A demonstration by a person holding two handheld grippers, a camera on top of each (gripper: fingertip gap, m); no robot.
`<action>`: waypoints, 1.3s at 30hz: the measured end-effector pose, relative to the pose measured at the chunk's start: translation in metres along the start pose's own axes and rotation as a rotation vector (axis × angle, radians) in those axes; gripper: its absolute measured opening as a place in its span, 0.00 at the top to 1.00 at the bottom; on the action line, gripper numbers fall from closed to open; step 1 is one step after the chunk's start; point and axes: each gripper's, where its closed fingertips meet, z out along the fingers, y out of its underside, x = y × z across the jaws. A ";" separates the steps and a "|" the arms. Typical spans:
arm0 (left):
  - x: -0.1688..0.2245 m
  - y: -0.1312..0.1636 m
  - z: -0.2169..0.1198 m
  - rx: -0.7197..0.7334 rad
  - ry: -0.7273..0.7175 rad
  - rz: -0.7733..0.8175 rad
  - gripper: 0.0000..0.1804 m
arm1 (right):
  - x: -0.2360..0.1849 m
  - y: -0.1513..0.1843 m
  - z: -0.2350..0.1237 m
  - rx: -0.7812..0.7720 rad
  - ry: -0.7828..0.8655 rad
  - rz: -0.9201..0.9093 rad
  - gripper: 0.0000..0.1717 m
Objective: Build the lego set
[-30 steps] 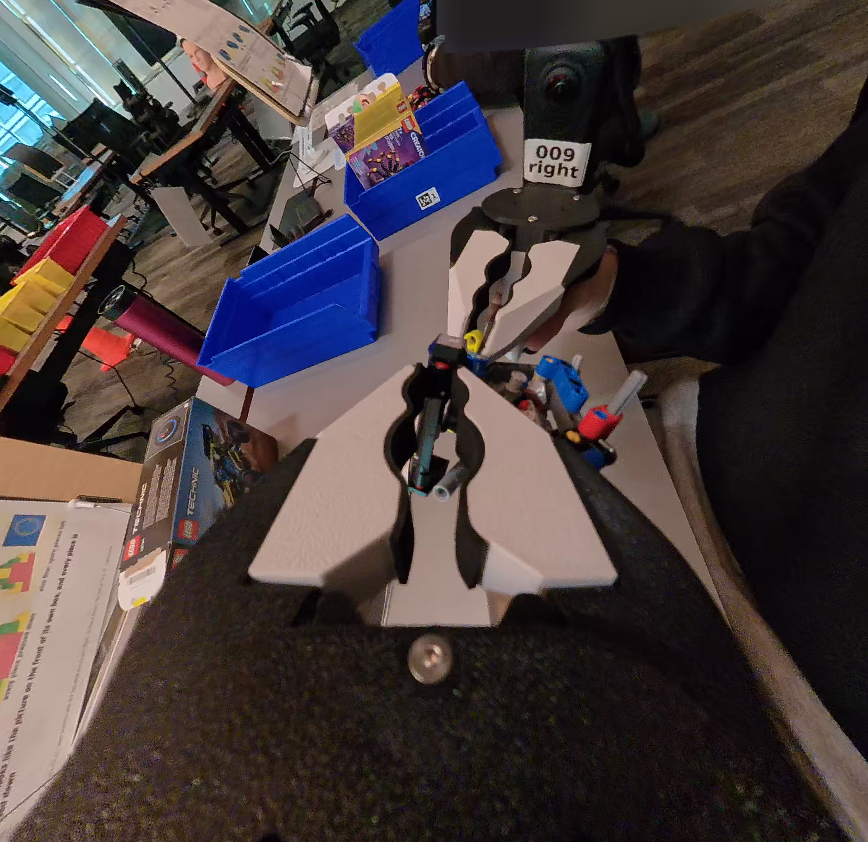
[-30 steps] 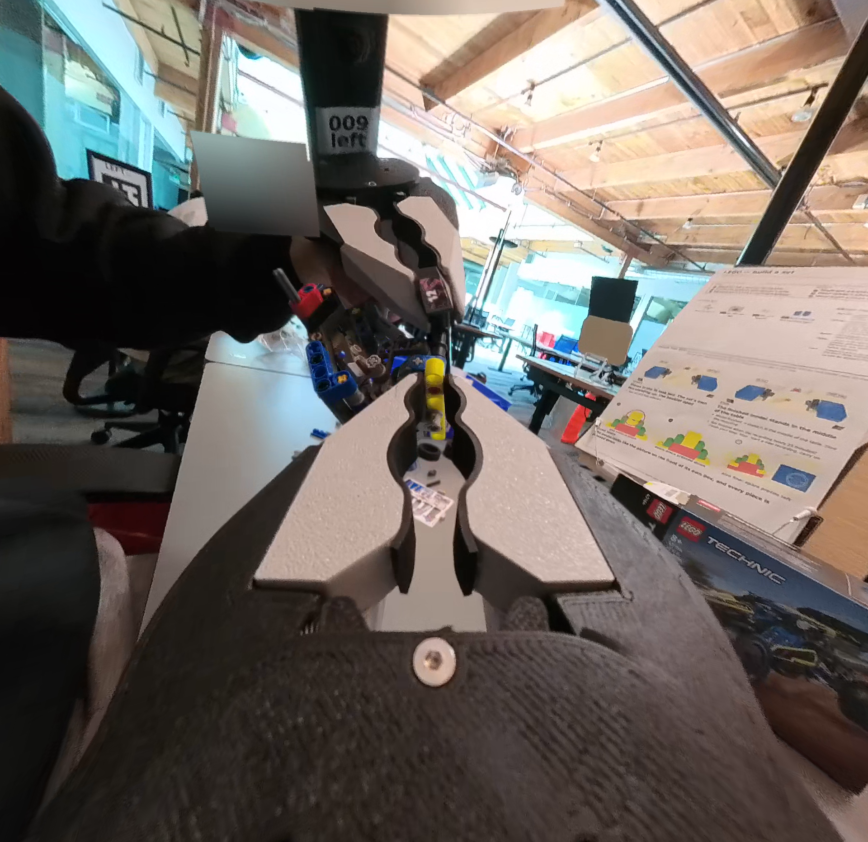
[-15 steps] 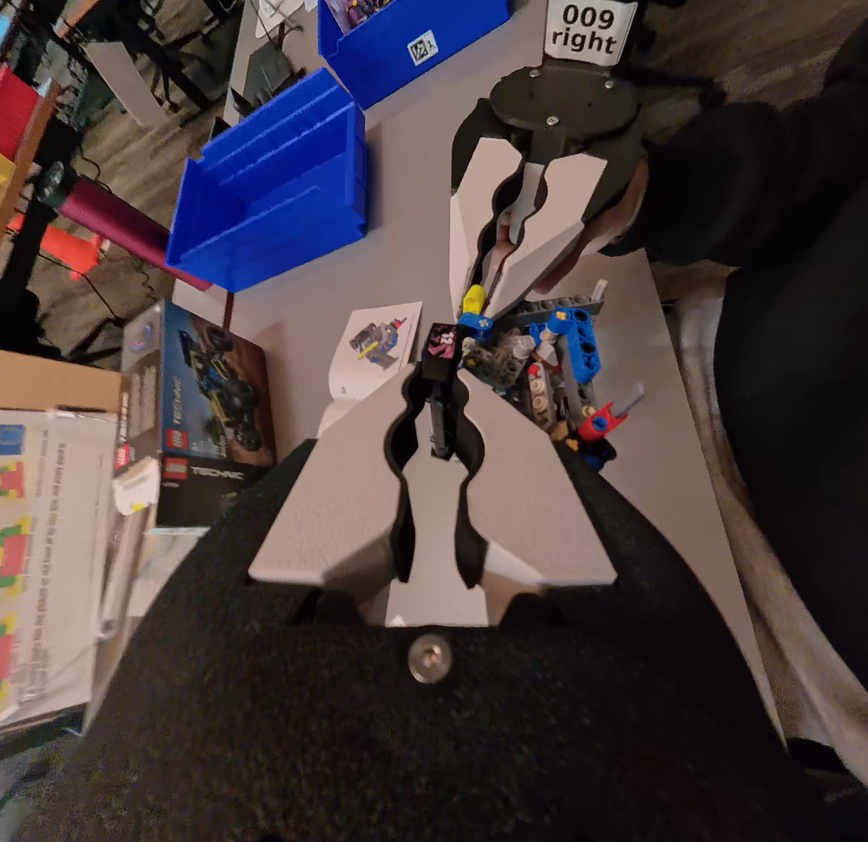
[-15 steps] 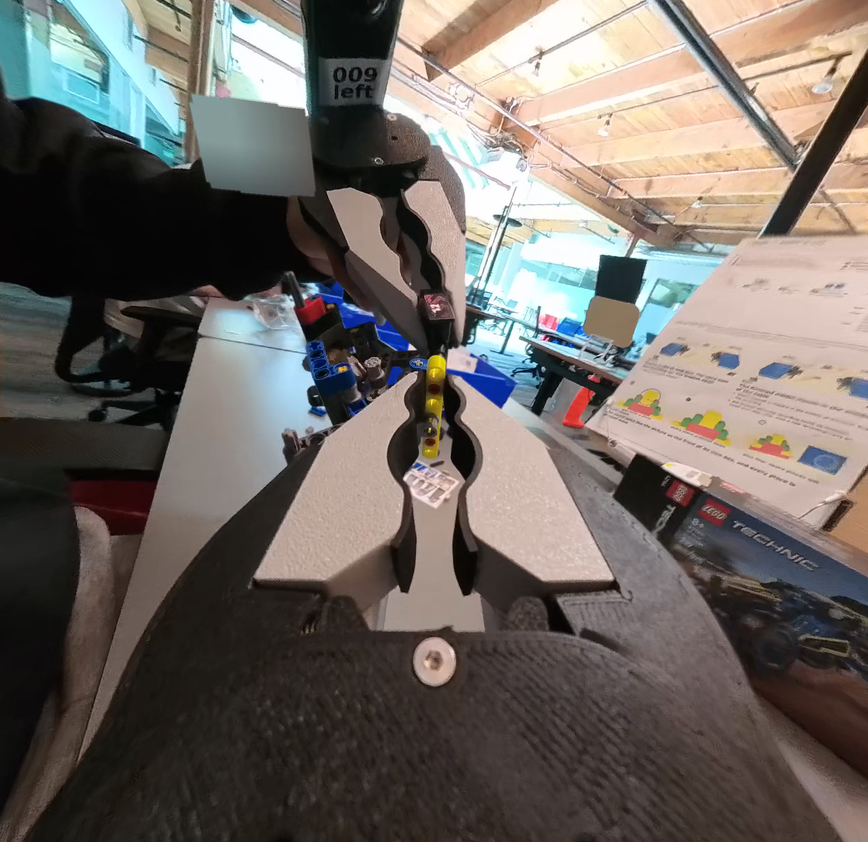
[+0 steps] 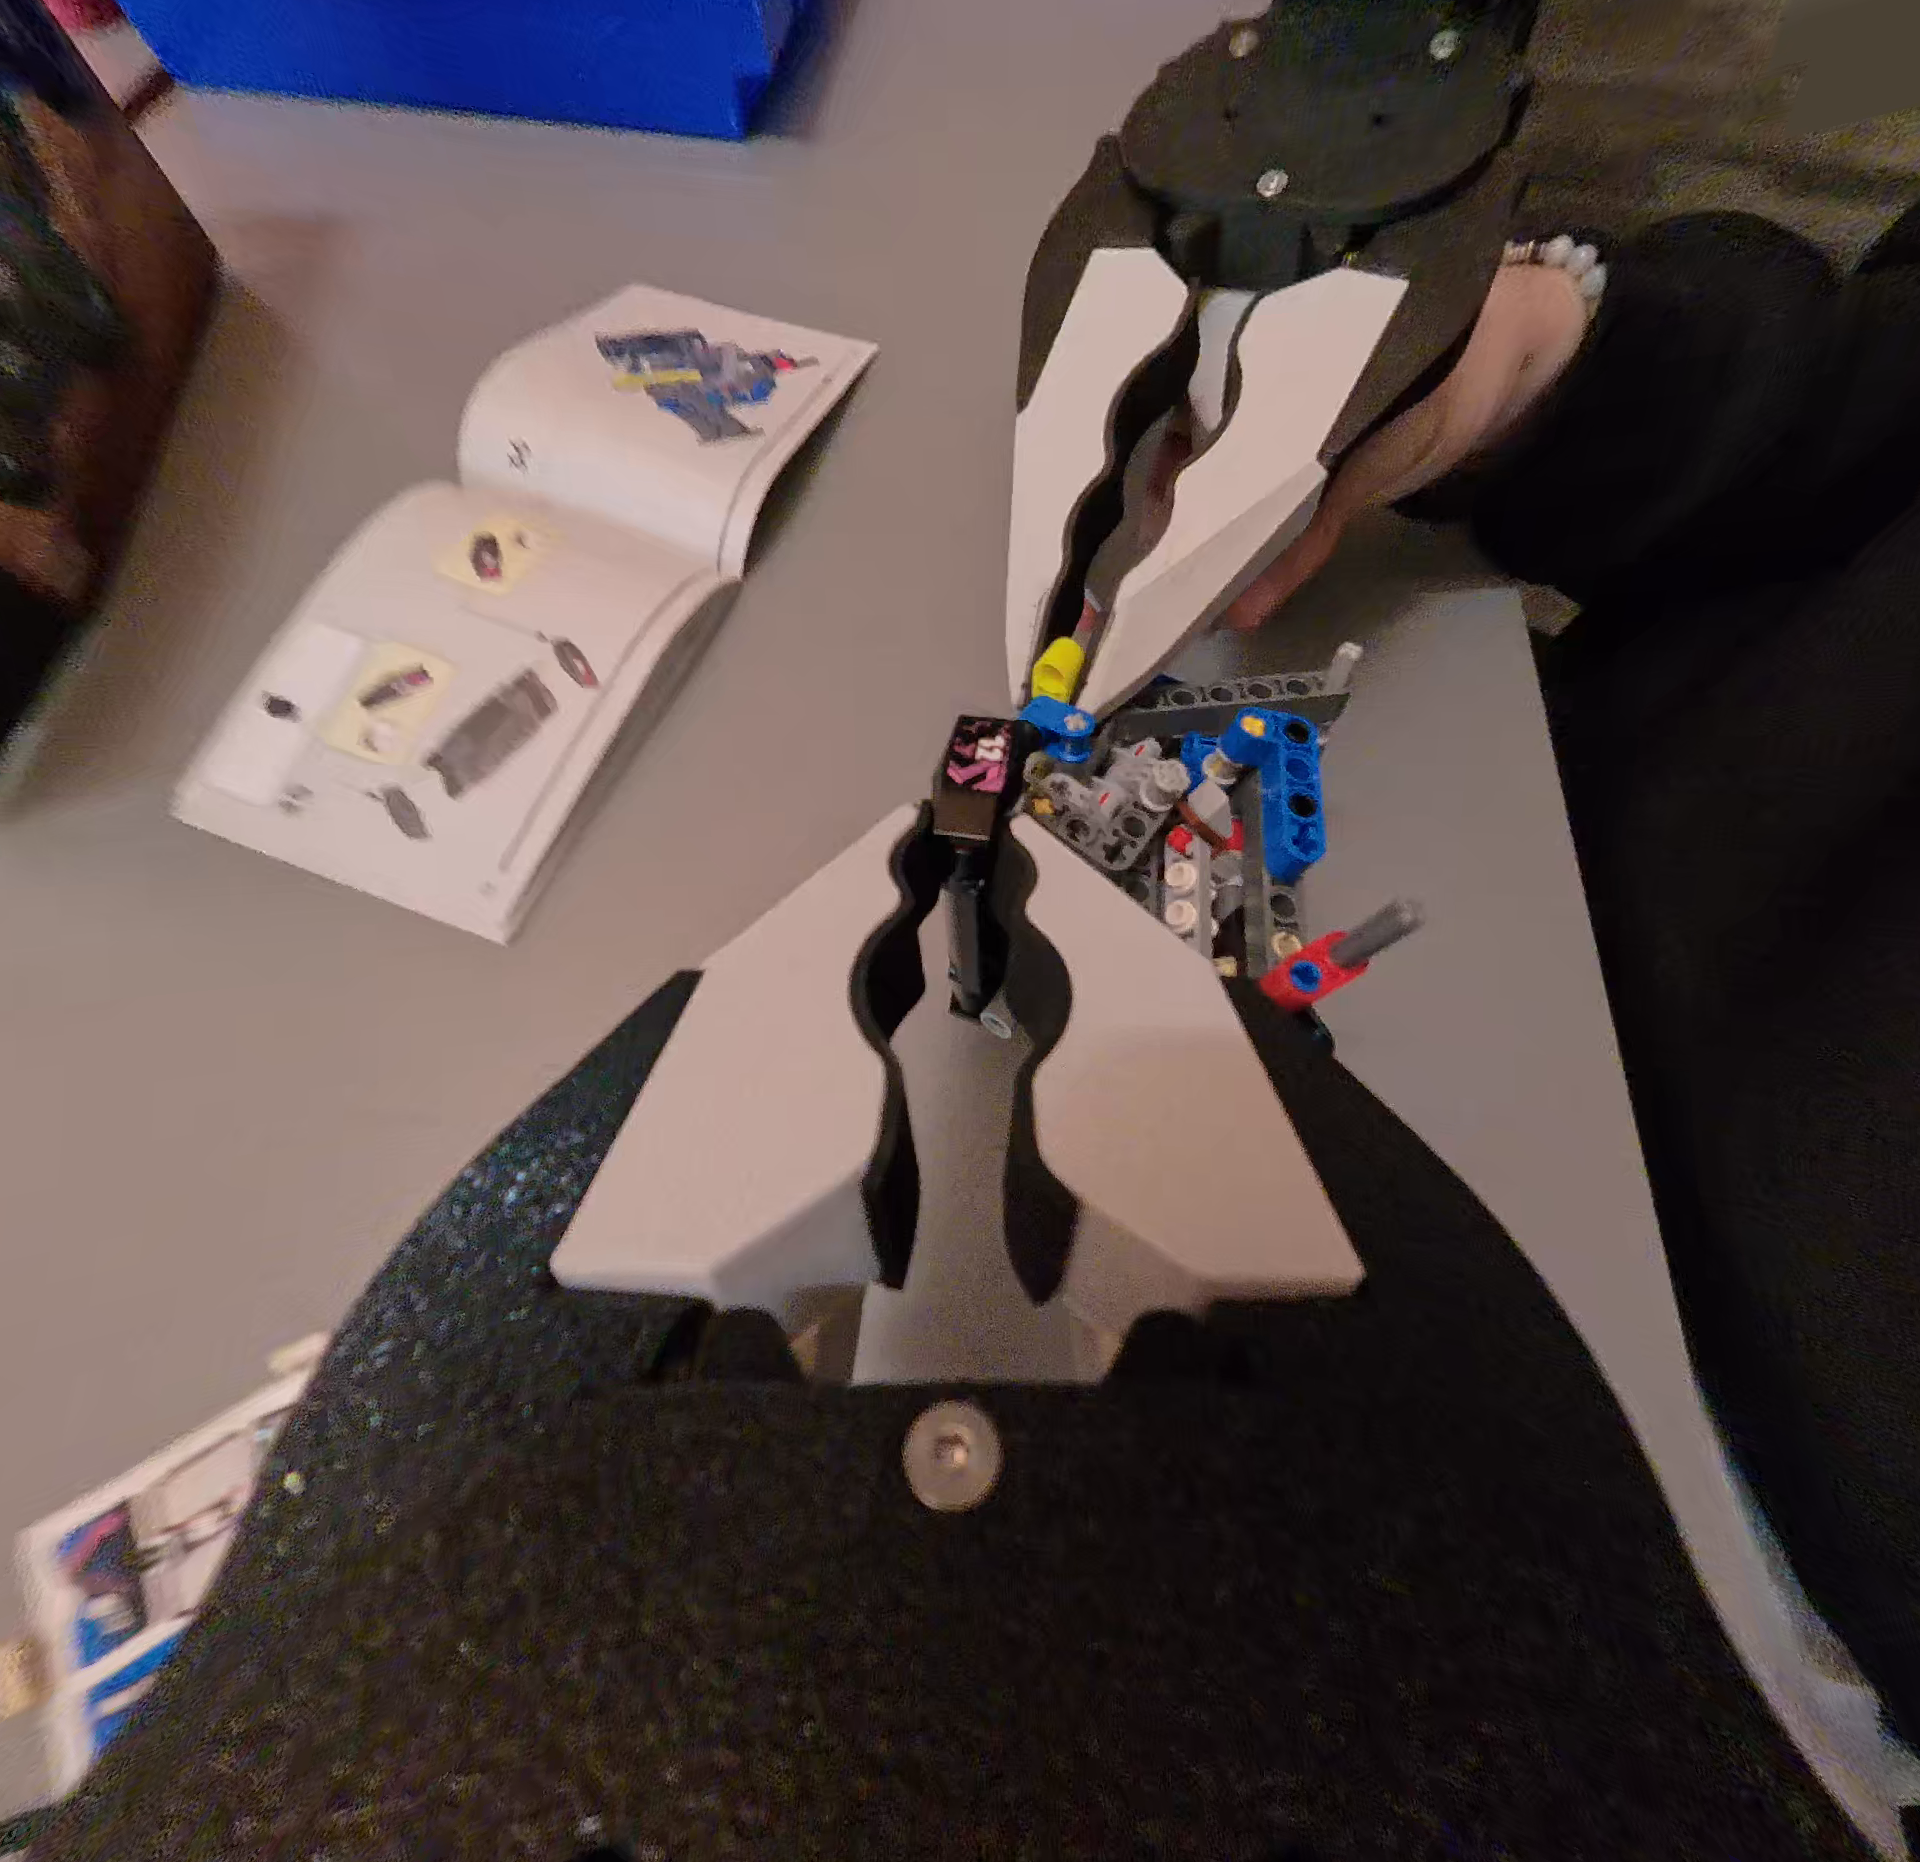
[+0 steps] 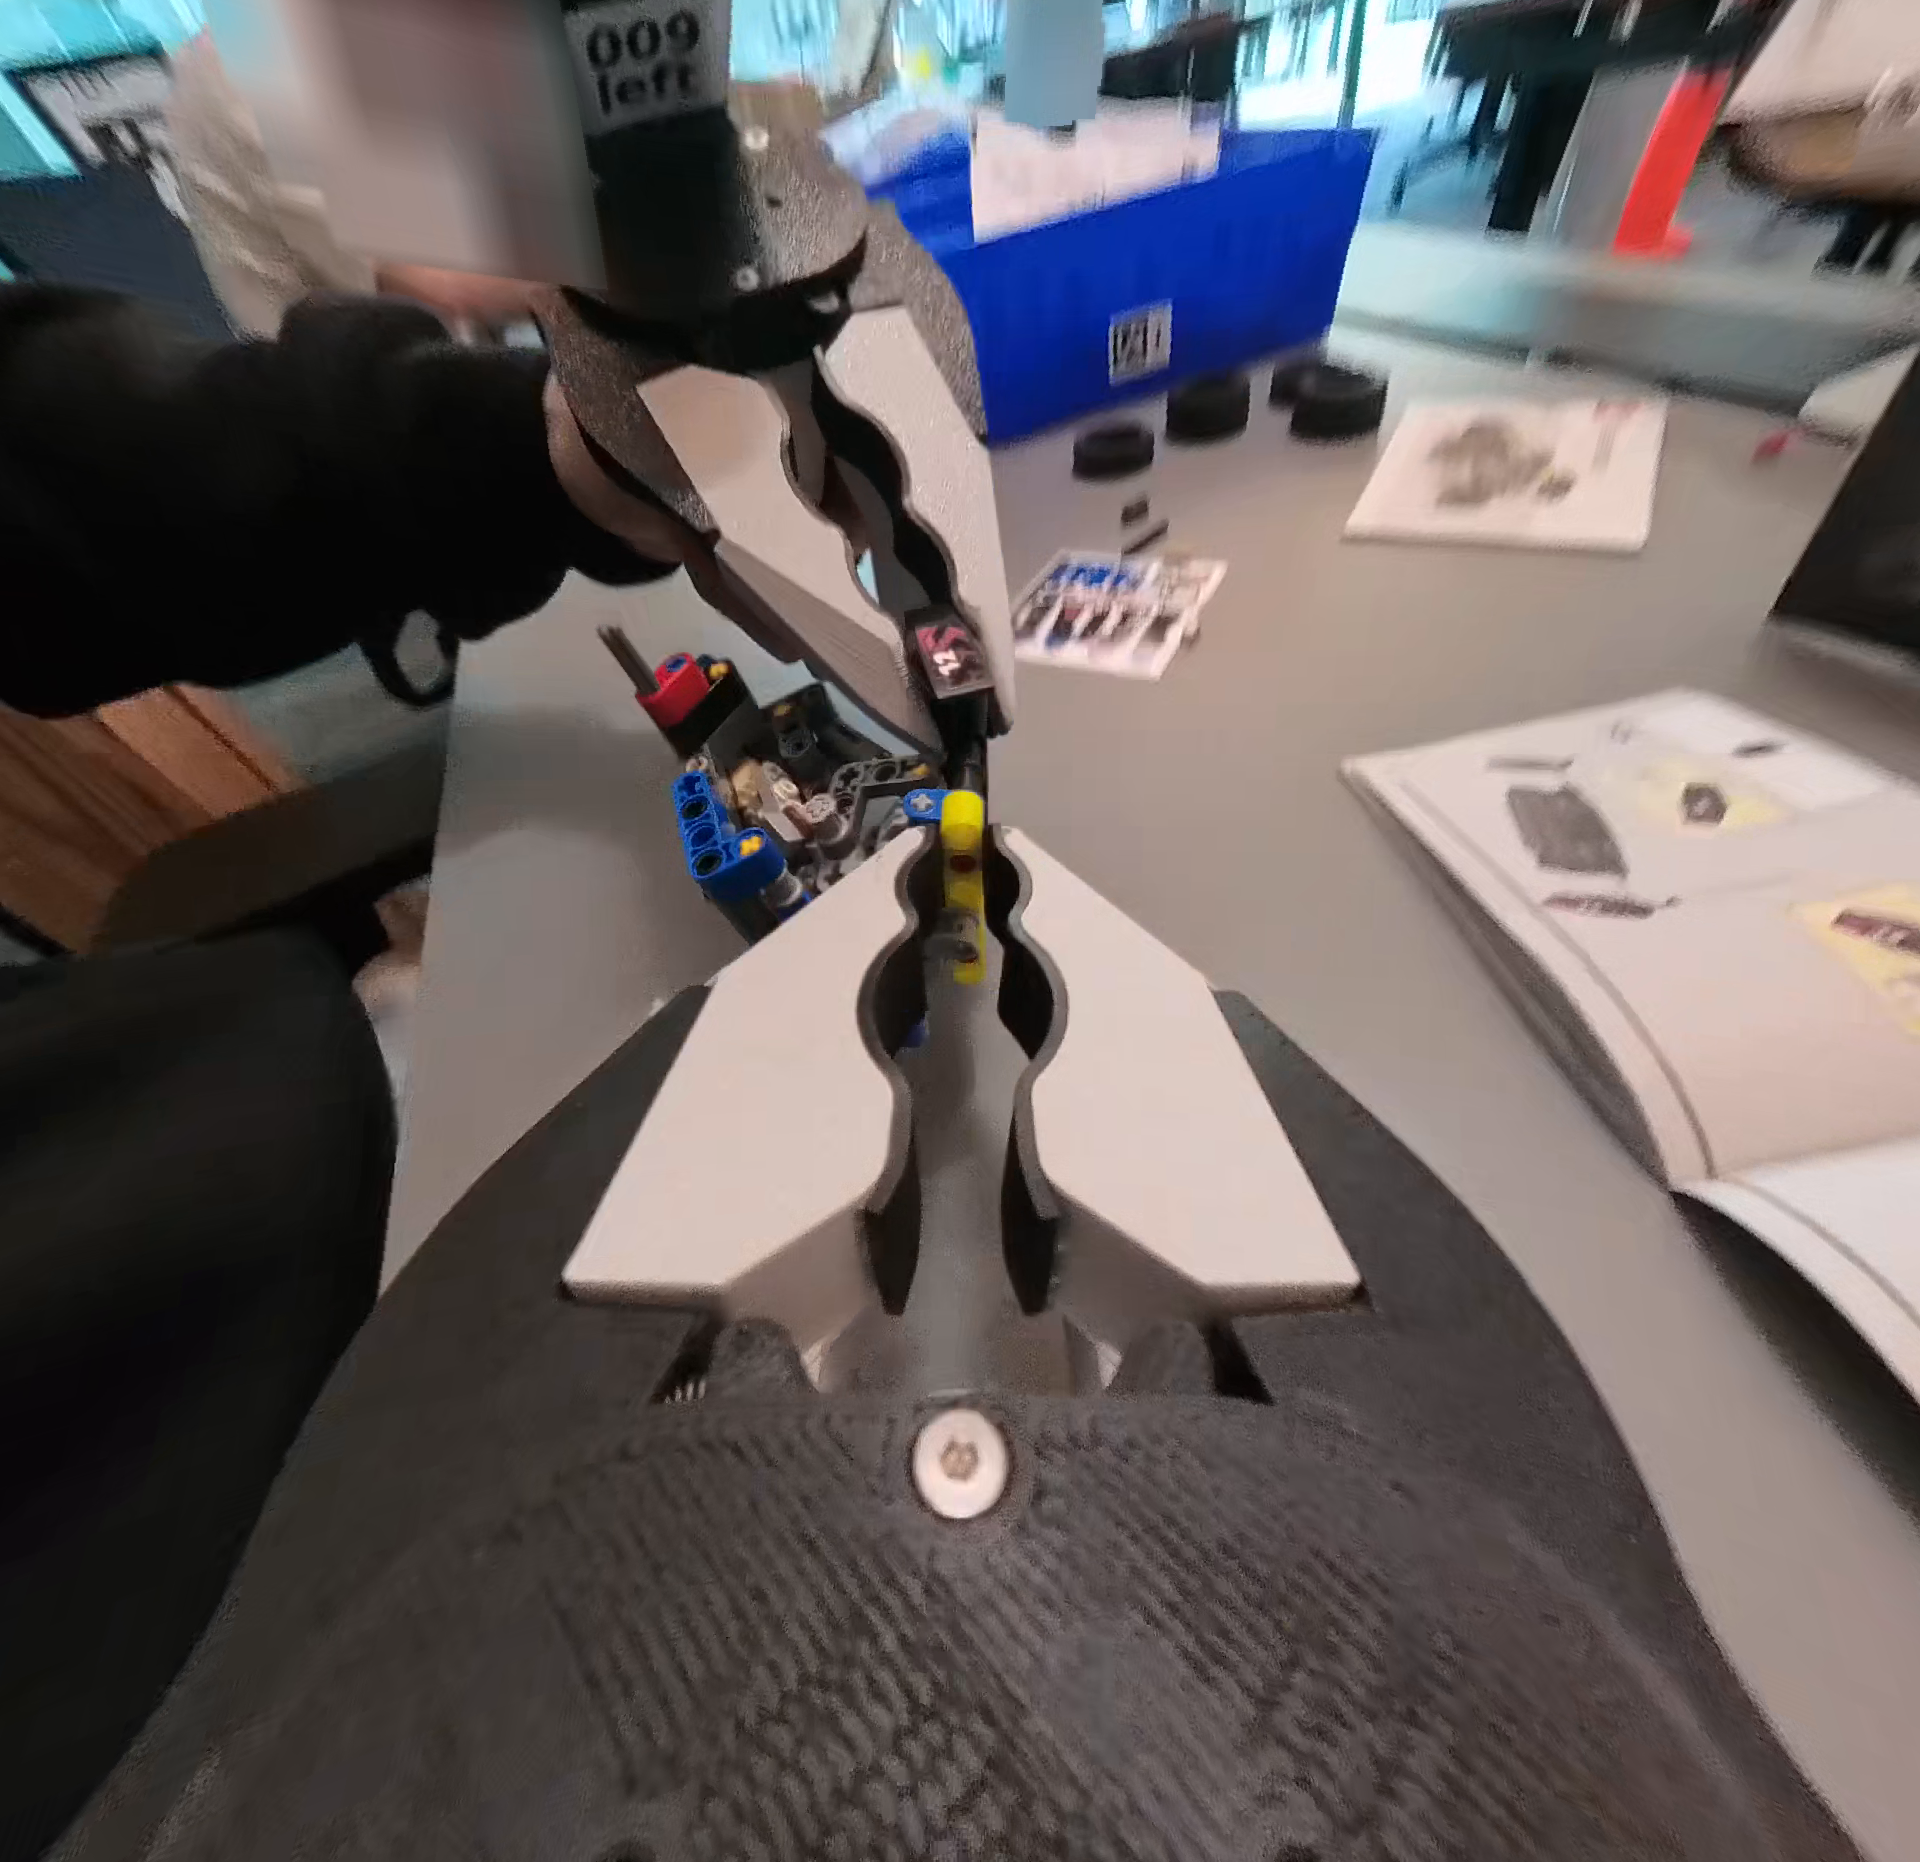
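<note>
- The left tongs point(image 5: 971, 825) are clamped on a black beam point(image 5: 971, 856) with a pink-printed end, part of a brick model point(image 5: 1195, 825).
- The right tongs point(image 6: 961, 856) are clamped on a yellow beam point(image 6: 961, 877) joined to a blue connector point(image 6: 923, 804) on the same model; the two pairs of tongs meet nose to nose.
- Over the last second both pairs have tipped downward: ceiling beams filled the right wrist view then, and the bench point(image 5: 727, 202) fills it now. The model hangs close above the bench, both grips unchanged.
- Just left of the left tongs lies an open instruction booklet point(image 5: 499, 649).
- Beyond it stands a blue bin point(image 5: 468, 36).
- Beyond the right tongs are black tyres point(image 6: 1205, 410), a sticker sheet point(image 6: 1117, 612) and another blue bin point(image 6: 1143, 254).
- The room behind is blurred.
</note>
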 end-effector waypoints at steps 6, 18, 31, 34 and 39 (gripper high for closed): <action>-0.007 0.027 0.008 0.056 0.100 -0.221 0.96 | 0.008 0.024 0.017 -0.176 -0.052 0.205 0.97; -0.014 0.038 0.012 0.014 0.311 -0.754 0.96 | 0.016 0.034 0.026 -0.208 -0.227 0.652 0.97; 0.055 0.055 0.007 0.068 0.335 -1.149 0.95 | -0.041 0.054 0.012 -0.228 -0.291 0.967 0.97; 0.067 0.061 0.006 0.018 0.350 -1.117 0.95 | -0.044 0.056 0.012 -0.217 -0.268 0.980 0.97; 0.070 0.063 0.003 0.014 0.389 -1.134 0.95 | -0.047 0.057 0.015 -0.213 -0.267 1.027 0.97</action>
